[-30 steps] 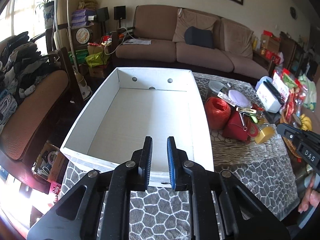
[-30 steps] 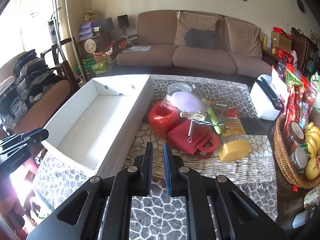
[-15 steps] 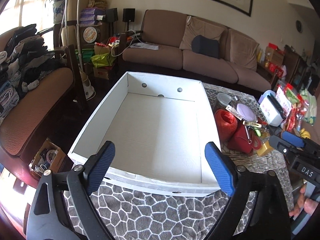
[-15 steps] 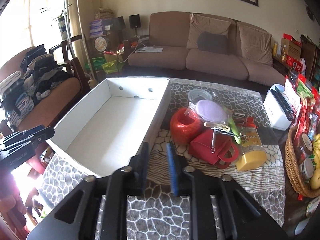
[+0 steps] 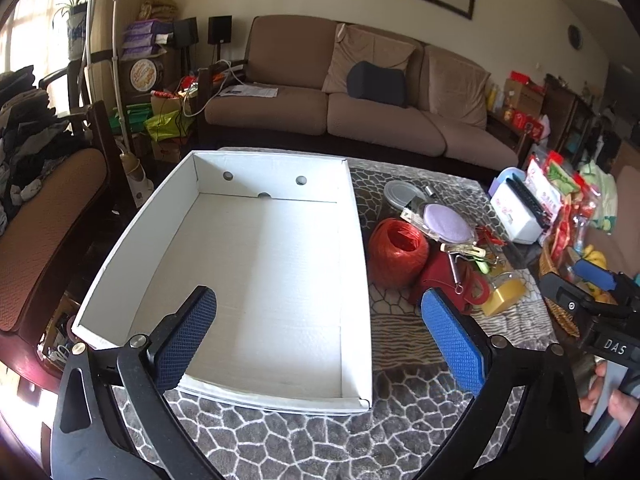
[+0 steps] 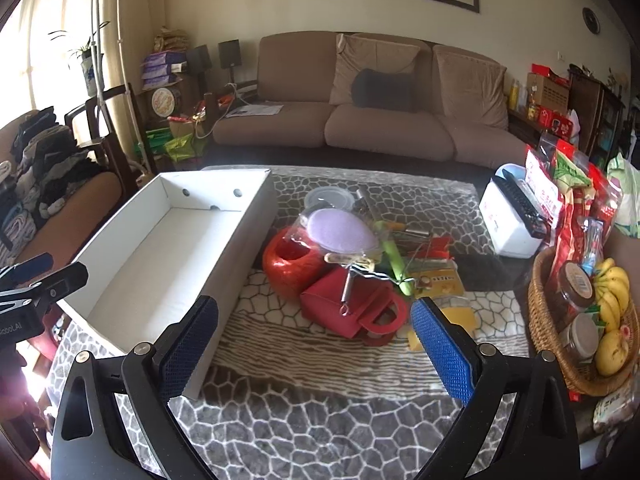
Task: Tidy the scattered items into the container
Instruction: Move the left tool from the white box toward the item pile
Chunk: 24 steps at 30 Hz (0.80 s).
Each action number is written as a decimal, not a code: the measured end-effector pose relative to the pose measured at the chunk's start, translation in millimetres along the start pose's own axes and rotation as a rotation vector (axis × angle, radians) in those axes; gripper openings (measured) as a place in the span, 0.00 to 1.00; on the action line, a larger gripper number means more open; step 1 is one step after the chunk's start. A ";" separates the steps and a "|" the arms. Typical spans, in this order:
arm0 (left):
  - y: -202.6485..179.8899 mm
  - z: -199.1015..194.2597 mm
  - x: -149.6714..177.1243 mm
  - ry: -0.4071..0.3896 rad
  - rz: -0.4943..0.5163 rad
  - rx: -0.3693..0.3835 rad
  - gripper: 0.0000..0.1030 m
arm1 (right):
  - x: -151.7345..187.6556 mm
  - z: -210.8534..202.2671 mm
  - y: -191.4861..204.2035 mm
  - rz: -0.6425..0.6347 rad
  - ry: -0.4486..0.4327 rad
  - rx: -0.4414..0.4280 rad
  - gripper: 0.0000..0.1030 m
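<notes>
Both grippers, left gripper (image 5: 318,338) and right gripper (image 6: 314,348), have just opened wide, empty, ready for the clutter right of the bare white box (image 5: 256,264).

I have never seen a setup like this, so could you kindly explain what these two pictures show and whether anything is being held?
There is no robot here. A person holds a hand-operated gripper in each hand, and each gripper carries a wide-angle camera looking forward along its two blue-padded fingers. One picture comes from the left gripper, the other from the right gripper. Both have just been opening, stand wide open, and hold nothing. On the patterned tablecloth sits an empty white box. Beside it lies a pile of items: an orange ball of twine, a red pouch, a purple pad and a yellow block. A basket of fruit and jars stands at the right.
</notes>
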<state>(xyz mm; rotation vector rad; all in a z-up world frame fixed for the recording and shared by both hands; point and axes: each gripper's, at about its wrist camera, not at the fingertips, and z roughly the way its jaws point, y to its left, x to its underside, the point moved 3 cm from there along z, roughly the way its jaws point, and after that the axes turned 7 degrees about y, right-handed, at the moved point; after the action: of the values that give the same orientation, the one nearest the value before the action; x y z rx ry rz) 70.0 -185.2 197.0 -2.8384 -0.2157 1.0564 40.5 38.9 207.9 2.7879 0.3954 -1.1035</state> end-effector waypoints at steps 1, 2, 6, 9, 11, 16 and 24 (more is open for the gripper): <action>-6.4 4.3 -1.1 0.009 0.007 0.020 1.00 | -0.4 0.1 -7.0 0.005 0.002 0.005 0.97; -13.6 8.3 -2.2 0.018 0.014 0.038 1.00 | -0.7 0.0 -14.5 0.011 0.003 0.010 0.97; -41.3 21.7 -8.1 0.023 0.042 0.057 1.00 | -0.8 1.3 -46.3 0.047 0.009 0.004 1.00; -59.7 35.1 -13.0 0.038 0.060 0.067 1.00 | -0.2 3.7 -69.8 0.073 0.011 0.019 1.00; -71.3 44.8 -15.7 0.047 0.068 0.073 1.00 | 0.7 6.8 -84.7 0.089 0.016 0.030 1.00; -98.3 69.6 -19.7 0.055 0.091 0.101 1.00 | 1.9 20.6 -120.2 0.120 0.036 0.055 1.00; -138.0 119.7 -25.3 0.088 0.173 0.127 0.90 | 4.7 53.2 -166.3 0.169 0.057 0.058 0.99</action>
<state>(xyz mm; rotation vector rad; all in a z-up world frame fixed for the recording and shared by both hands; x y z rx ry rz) -40.7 -47.8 143.4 -2.8199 0.1024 0.9337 -38.1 188.5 163.8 2.8447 0.1317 -1.0162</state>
